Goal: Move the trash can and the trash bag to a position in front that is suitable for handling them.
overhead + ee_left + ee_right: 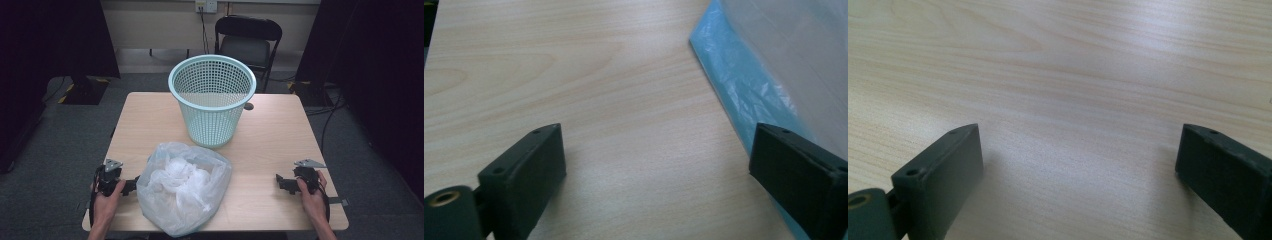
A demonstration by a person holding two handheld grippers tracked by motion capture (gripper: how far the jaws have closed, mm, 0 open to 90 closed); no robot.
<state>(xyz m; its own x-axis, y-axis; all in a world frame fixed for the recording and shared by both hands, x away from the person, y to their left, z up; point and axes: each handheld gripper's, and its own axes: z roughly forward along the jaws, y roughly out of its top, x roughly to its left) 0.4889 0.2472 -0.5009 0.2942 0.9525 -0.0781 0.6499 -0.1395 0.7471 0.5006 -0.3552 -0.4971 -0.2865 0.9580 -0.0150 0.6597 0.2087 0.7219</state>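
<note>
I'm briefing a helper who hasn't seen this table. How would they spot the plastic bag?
Start at the wooden table with the mint mesh basket standing at its far middle. Nearer the person lies the plastic bag: translucent, crumpled, soft, unlike the rigid basket.

Left gripper point(131, 186): we hold it low, jaws spread wide, nothing between them.
Right gripper point(280, 181): we hold it low, jaws wide apart, empty.
</note>
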